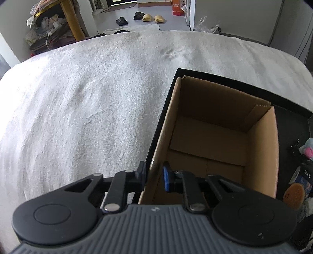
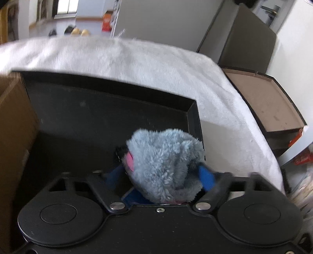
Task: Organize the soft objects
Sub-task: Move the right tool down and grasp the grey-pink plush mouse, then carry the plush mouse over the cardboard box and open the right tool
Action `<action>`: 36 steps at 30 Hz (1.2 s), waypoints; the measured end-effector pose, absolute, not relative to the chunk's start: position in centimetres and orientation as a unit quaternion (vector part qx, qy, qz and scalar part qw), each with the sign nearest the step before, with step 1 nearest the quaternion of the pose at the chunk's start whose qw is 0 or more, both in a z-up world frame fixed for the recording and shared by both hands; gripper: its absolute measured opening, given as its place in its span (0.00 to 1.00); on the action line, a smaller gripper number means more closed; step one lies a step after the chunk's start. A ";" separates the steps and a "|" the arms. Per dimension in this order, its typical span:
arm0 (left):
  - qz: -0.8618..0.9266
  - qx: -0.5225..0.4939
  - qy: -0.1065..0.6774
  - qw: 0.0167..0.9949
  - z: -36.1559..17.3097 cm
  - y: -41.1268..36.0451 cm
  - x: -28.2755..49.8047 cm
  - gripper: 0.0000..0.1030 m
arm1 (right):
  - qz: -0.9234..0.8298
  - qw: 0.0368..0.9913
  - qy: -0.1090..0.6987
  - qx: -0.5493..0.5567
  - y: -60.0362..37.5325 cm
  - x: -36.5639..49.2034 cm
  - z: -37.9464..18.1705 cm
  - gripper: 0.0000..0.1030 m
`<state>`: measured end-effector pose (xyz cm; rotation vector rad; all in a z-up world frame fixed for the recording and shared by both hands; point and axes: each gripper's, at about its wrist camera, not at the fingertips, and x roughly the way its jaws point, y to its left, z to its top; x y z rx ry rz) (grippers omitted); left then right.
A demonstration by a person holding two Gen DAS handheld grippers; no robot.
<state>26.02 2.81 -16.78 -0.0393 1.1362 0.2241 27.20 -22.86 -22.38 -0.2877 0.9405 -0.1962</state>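
My left gripper (image 1: 154, 176) is shut on the near left wall of a black box (image 1: 225, 78) lined with a brown cardboard insert (image 1: 215, 136), which stands on a white fluffy blanket (image 1: 88, 97). My right gripper (image 2: 162, 173) is shut on a grey-blue plush toy (image 2: 166, 162) with a pink patch and holds it over the black compartment (image 2: 88, 121) to the right of the cardboard insert (image 2: 13, 136). The plush toy also shows at the right edge of the left wrist view (image 1: 307, 148), beside an orange round item (image 1: 294, 195).
The white blanket (image 2: 156, 64) covers a bed. An open brown-lined box lid (image 2: 270, 105) lies beyond the bed's right edge, by a grey cabinet (image 2: 244, 39). Slippers (image 1: 149, 17) lie on the far floor. A cluttered shelf (image 1: 49, 25) stands at the far left.
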 end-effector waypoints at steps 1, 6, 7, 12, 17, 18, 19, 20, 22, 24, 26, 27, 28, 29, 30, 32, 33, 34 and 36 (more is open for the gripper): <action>0.104 -0.031 0.536 0.837 -16.7 3.0 26.0 0.16 | -0.093 0.876 0.451 -0.147 -22.9 27.2 -22.4 0.57; 0.097 -0.050 0.528 0.842 -16.1 3.2 25.8 0.16 | -0.068 0.886 0.439 -0.129 -23.0 26.1 -20.4 0.43; 0.093 -0.054 0.525 0.844 -16.0 3.3 25.6 0.15 | -0.064 0.888 0.438 -0.128 -22.9 25.9 -20.0 0.43; 0.079 -0.058 0.521 0.848 -15.6 3.9 24.7 0.13 | -0.049 0.899 0.421 -0.110 -22.3 24.6 -17.6 0.43; 0.064 -0.068 0.539 0.837 -15.9 4.9 24.4 0.14 | -0.013 0.911 0.398 -0.104 -20.4 23.4 -15.1 0.43; 0.062 -0.073 0.542 0.835 -16.0 5.2 24.4 0.14 | -0.003 0.915 0.391 -0.105 -19.9 23.1 -14.6 0.43; 0.061 -0.076 0.542 0.835 -16.0 5.4 24.3 0.14 | 0.009 0.918 0.383 -0.106 -19.4 22.9 -14.1 0.43; 0.060 -0.078 0.542 0.835 -16.0 5.5 24.2 0.14 | 0.018 0.919 0.378 -0.110 -18.8 22.8 -13.5 0.44; 0.056 -0.081 0.541 0.835 -16.0 5.7 24.0 0.14 | 0.036 0.921 0.370 -0.118 -17.6 22.5 -12.7 0.44; 0.051 -0.084 0.539 0.837 -15.9 5.8 23.9 0.14 | 0.056 0.922 0.363 -0.125 -16.5 22.4 -12.1 0.44; 0.048 -0.086 0.536 0.838 -15.9 5.9 23.8 0.14 | 0.068 0.921 0.359 -0.138 -15.5 22.4 -11.7 0.44; 0.046 -0.086 0.533 0.840 -15.8 5.9 23.7 0.14 | 0.074 0.920 0.356 -0.144 -15.0 22.4 -11.5 0.44; 0.045 -0.088 0.530 0.842 -15.7 6.0 23.7 0.14 | 0.079 0.920 0.354 -0.149 -14.6 22.4 -11.4 0.44; 0.044 -0.088 0.528 0.843 -15.7 6.0 23.6 0.14 | 0.086 0.919 0.353 -0.155 -14.1 22.3 -11.4 0.44; 0.042 -0.089 0.528 0.844 -15.7 6.0 23.6 0.14 | 0.092 0.917 0.351 -0.162 -13.7 22.3 -11.3 0.44; 0.039 -0.095 0.527 0.844 -15.7 6.1 23.7 0.14 | 0.105 0.914 0.348 -0.182 -12.6 22.3 -11.1 0.45; 0.040 -0.097 0.528 0.843 -15.8 6.2 23.7 0.14 | 0.112 0.912 0.346 -0.191 -12.2 22.3 -11.1 0.45; 0.041 -0.100 0.530 0.841 -15.9 6.3 23.8 0.14 | 0.121 0.909 0.344 -0.203 -11.6 22.3 -11.1 0.45; 0.040 -0.106 0.532 0.839 -16.1 6.5 24.0 0.14 | 0.135 0.903 0.342 -0.221 -10.8 22.3 -11.2 0.45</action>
